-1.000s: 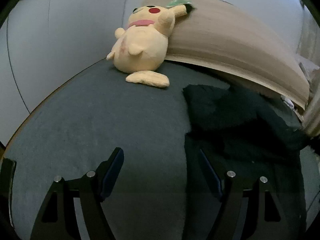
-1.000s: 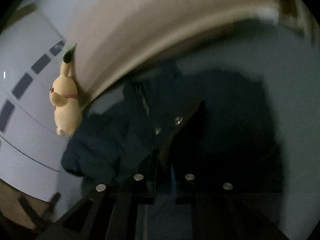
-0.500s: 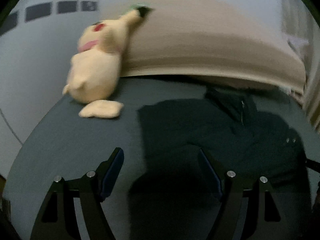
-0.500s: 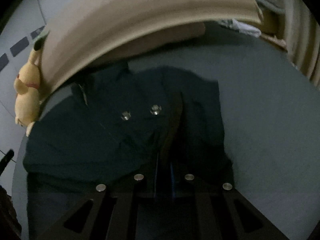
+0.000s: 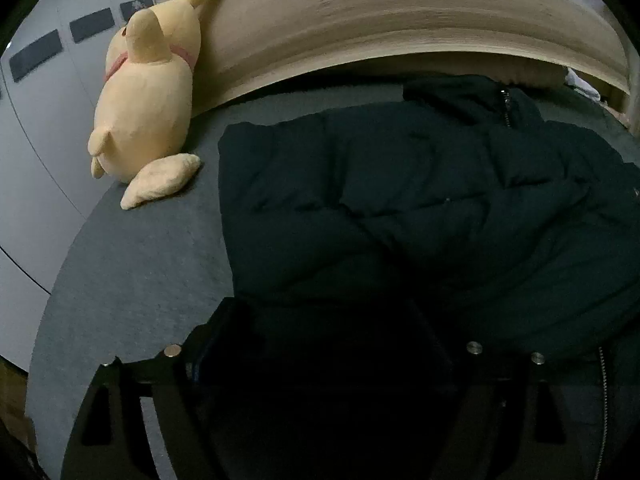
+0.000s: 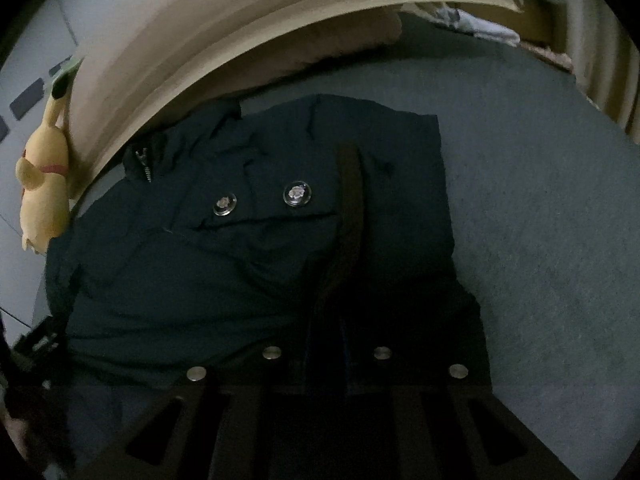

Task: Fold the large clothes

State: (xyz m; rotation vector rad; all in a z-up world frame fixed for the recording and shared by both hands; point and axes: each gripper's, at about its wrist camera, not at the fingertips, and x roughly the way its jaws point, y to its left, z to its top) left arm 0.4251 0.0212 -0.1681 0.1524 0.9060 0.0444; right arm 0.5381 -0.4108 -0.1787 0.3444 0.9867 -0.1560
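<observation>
A dark puffer jacket [image 5: 400,200] lies spread on the grey bed [image 5: 140,260], its collar and zipper toward the headboard. My left gripper [image 5: 324,320] hangs low over the jacket's near left part. Its jaws stand wide and are opening, with fabric below them and nothing pinched. In the right wrist view the jacket [image 6: 200,272] shows two snap buttons [image 6: 297,194]. A fold with brown lining runs up from my right gripper [image 6: 332,320]. Its jaws are nearly together on that fold and are starting to open.
A yellow plush toy [image 5: 148,92] leans on the curved beige headboard [image 5: 400,20] at the bed's far left corner. Grey wall panels stand behind it. Bare grey bedding [image 6: 540,240] stretches to the right of the jacket. Pale cloth lies at the far right [image 6: 480,28].
My left gripper swung right and down from bare bedding to over the jacket. My right gripper came down with the held fold, and the jacket now lies flatter on the bed.
</observation>
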